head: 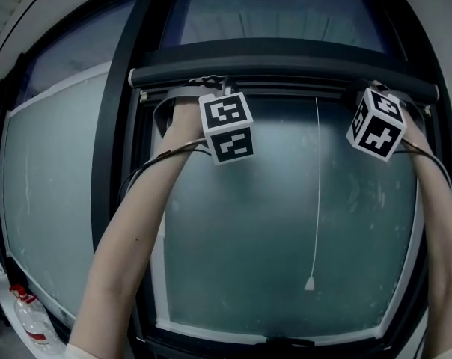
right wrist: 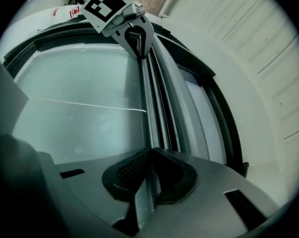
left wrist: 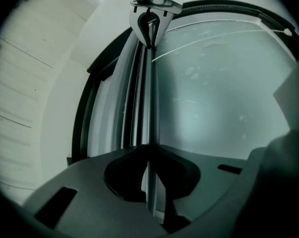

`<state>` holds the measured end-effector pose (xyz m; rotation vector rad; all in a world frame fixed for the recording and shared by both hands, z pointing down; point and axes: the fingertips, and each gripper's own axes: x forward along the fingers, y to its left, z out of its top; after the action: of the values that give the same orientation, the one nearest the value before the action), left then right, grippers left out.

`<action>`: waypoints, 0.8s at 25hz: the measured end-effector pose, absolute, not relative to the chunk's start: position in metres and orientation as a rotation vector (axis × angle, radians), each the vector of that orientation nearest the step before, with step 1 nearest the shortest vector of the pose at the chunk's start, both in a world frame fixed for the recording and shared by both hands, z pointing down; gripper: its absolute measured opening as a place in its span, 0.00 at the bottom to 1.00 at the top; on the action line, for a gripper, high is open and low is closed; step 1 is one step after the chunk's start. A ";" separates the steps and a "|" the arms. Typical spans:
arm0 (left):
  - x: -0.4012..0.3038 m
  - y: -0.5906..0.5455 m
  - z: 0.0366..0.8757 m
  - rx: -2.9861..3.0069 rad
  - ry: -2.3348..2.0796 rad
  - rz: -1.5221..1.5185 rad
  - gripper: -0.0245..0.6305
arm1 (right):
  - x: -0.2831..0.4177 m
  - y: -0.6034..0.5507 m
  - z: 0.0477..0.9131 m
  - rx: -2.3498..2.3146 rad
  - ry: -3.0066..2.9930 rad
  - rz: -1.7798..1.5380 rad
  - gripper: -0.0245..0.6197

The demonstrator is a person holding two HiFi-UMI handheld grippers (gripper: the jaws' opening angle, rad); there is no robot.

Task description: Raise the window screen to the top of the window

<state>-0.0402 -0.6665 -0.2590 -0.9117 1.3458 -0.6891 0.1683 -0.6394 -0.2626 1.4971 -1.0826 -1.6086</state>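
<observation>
Here, screen bar (head: 286, 74), pinched inside each hand-held gripper (left wrist: 148, 150) (left, right)

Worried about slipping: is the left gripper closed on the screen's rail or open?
Shut: the left gripper pinches the thin pale rail between both jaws.

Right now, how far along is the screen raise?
Done: the screen bar sits high in the frame, and the glass below it is bare. In hand: left gripper and right gripper are both clamped on the screen bar. Left: can't tell it's fully home; seat it, release.
</observation>
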 end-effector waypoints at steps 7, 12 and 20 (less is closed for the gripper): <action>-0.042 -0.667 -0.271 -0.919 1.354 -0.691 0.07 | 0.167 -0.640 -0.275 1.503 -1.096 -1.657 0.07; -0.041 -0.666 -0.271 -0.925 1.351 -0.685 0.07 | 0.167 -0.639 -0.275 1.524 -1.103 -1.648 0.07; -0.045 -0.645 -0.260 -1.283 1.399 -0.309 0.07 | 0.161 -0.605 -0.277 1.720 -1.393 -1.705 0.08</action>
<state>-0.0449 -0.6447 -0.2600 -1.2835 1.3989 -0.3087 0.1613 -0.6051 -0.2765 1.7203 -1.3931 -1.7048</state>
